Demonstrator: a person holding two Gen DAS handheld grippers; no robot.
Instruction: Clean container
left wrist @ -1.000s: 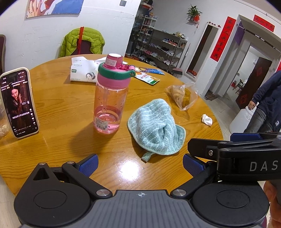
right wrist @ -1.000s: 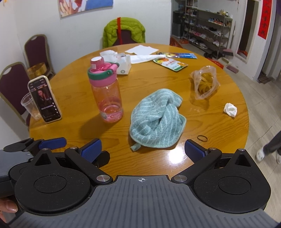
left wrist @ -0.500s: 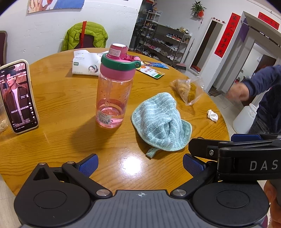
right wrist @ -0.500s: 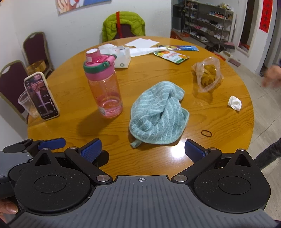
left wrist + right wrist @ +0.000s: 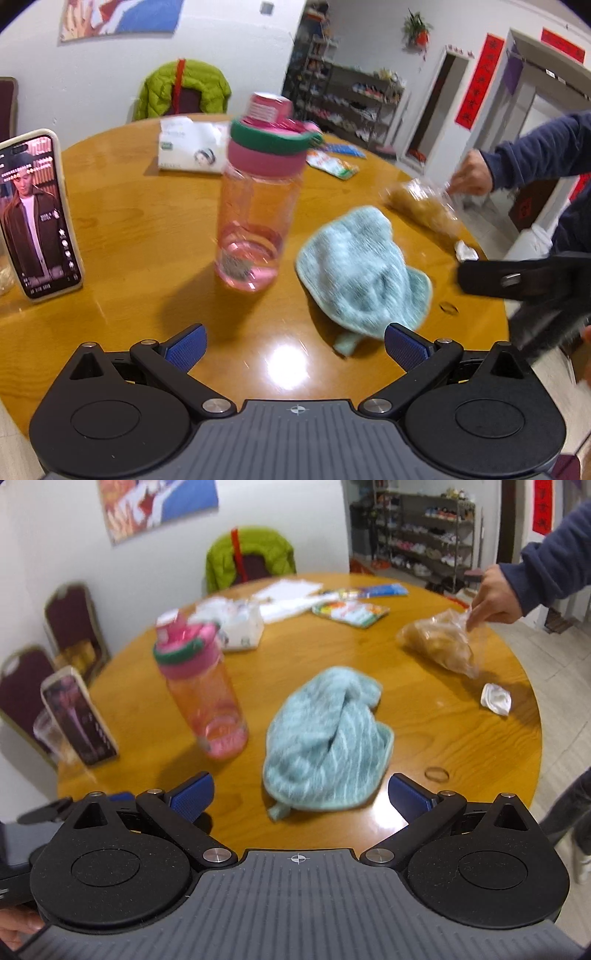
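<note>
A pink see-through bottle (image 5: 258,206) (image 5: 207,698) with a pink and green lid stands upright on the round wooden table (image 5: 147,229) (image 5: 443,731). To its right lies a crumpled light-blue cloth (image 5: 358,269) (image 5: 328,738). My left gripper (image 5: 295,347) is open over the near table edge, just short of the bottle, with nothing between its blue pads. My right gripper (image 5: 299,797) is open too, its fingers either side of the cloth's near edge without touching it. Part of the right gripper (image 5: 524,280) shows at the right of the left wrist view.
A phone (image 5: 37,218) (image 5: 79,716) leans upright at the left beside a clear cup (image 5: 48,731). A person's hand (image 5: 469,177) (image 5: 493,594) grips a plastic bag of food (image 5: 424,210) (image 5: 443,646) at the right. A tissue pack (image 5: 192,147), papers, a crumpled wrapper (image 5: 496,698) and a rubber band (image 5: 436,774) also lie there.
Both grippers have moved forward toward the bottle and cloth, which look larger. A person's hand has reached in from the right and taken hold of the plastic bag.
</note>
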